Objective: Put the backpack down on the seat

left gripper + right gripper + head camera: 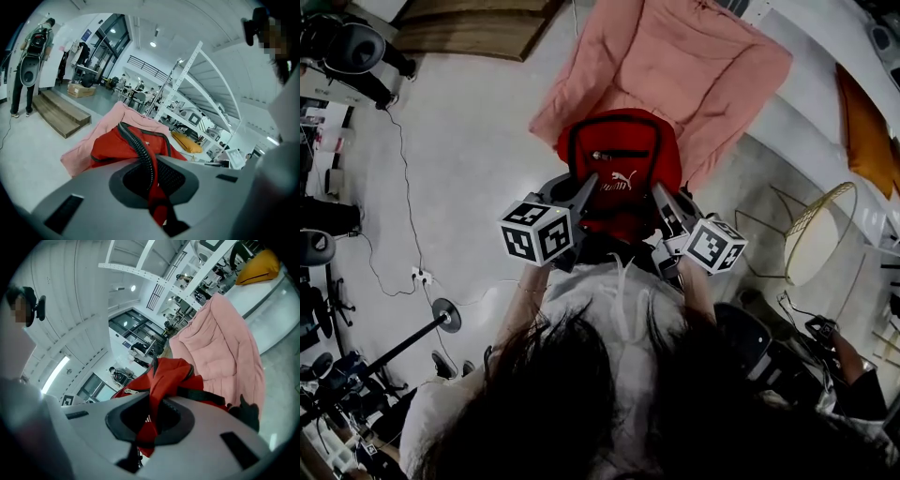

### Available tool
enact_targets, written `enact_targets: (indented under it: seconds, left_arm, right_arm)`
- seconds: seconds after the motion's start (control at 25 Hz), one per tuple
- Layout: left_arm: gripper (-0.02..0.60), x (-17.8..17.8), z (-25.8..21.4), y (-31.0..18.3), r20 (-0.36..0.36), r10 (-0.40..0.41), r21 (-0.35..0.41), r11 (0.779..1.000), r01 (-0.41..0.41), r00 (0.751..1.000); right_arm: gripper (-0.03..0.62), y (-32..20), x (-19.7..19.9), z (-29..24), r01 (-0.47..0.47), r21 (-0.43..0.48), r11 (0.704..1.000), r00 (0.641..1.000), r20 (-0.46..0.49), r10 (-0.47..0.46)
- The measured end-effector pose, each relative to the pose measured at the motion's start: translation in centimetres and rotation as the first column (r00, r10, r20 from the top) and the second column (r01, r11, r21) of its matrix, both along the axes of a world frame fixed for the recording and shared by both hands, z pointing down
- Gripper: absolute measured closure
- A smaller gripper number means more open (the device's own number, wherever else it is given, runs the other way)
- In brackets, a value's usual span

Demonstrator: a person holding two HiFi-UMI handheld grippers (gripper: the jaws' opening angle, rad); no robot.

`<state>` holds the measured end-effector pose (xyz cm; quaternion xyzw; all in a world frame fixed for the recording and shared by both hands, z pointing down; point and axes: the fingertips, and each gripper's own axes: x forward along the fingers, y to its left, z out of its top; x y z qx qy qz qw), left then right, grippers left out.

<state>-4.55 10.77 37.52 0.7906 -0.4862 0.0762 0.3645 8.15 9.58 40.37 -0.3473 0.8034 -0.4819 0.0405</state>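
The left tongs (pixel 586 190) and right tongs (pixel 662 199) are clamped on the red backpack (pixel 623 169), holding it up near the pink seat (pixel 694 66); I think it must go down gently there next.

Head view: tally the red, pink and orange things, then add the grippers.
Red: 1, the backpack
Pink: 1, the seat
Orange: 1, the cushion
Grippers: 2, the left gripper and the right gripper
Total: 5

Red backpack (pixel 623 173), pink quilted seat (pixel 694 56), black-and-white checked marker cubes (pixel 536 232).
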Motion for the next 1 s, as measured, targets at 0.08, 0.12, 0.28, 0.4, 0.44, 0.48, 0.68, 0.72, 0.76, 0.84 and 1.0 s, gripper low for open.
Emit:
enact_targets:
  seconds: [0.08,0.12,0.28,0.4,0.44,0.48,0.68,0.72,0.76,0.84,1.0]
  left_arm:
    - [0.535,0.2,0.1,-0.8,0.0,0.014,-0.004,1.0,-0.014,1.0]
    - [0.535,0.3,0.1,-1.4,-0.001,0.021,-0.004,1.0,-0.021,1.0]
    - [0.535,0.4,0.6,-4.0,0.0,0.06,-0.004,0.998,-0.06,0.998]
    - [0.534,0.9,1.1,-6.2,-0.005,0.097,-0.01,0.995,-0.097,0.995]
    - [0.535,0.9,1.3,-7.0,-0.007,0.108,-0.013,0.994,-0.108,0.994]
    - [0.534,0.9,1.5,-7.8,-0.007,0.12,-0.018,0.993,-0.12,0.993]
    - [0.535,0.9,2.7,-12.8,-0.013,0.185,-0.043,0.982,-0.185,0.983]
    - [0.535,0.9,3.0,-13.7,-0.015,0.196,-0.049,0.979,-0.197,0.98]
    - [0.535,0.9,3.4,-14.5,-0.016,0.207,-0.056,0.977,-0.207,0.978]
    - [0.535,0.8,4.4,-16.2,-0.016,0.223,-0.072,0.972,-0.224,0.975]
    - [0.535,0.6,6.7,-19.6,-0.017,0.254,-0.104,0.962,-0.254,0.967]
  right_arm:
    - [0.554,-0.6,0.2,0.0,-0.014,0.0,1.0,1.0,0.003,0.014]
    - [0.554,-1.0,0.3,0.1,-0.021,0.001,1.0,1.0,0.001,0.021]
    - [0.554,-2.8,0.4,0.4,-0.051,0.001,0.999,0.999,-0.01,0.051]
    - [0.554,-4.7,0.9,0.8,-0.084,-0.004,0.996,0.996,-0.024,0.084]
    - [0.554,-5.3,1.0,1.0,-0.094,-0.007,0.996,0.995,-0.03,0.093]
    - [0.554,-6.1,1.0,1.2,-0.102,-0.011,0.995,0.994,-0.036,0.102]
    - [0.554,-10.1,0.9,2.4,-0.152,-0.039,0.988,0.987,-0.06,0.149]
    - [0.554,-10.8,0.8,2.8,-0.158,-0.047,0.986,0.985,-0.071,0.154]
    - [0.554,-11.4,0.8,3.2,-0.162,-0.055,0.985,0.984,-0.082,0.158]
    - [0.554,-12.8,0.6,4.3,-0.171,-0.074,0.982,0.982,-0.098,0.164]
    - [0.554,-15.7,0.4,6.7,-0.195,-0.119,0.974,0.976,-0.124,0.18]
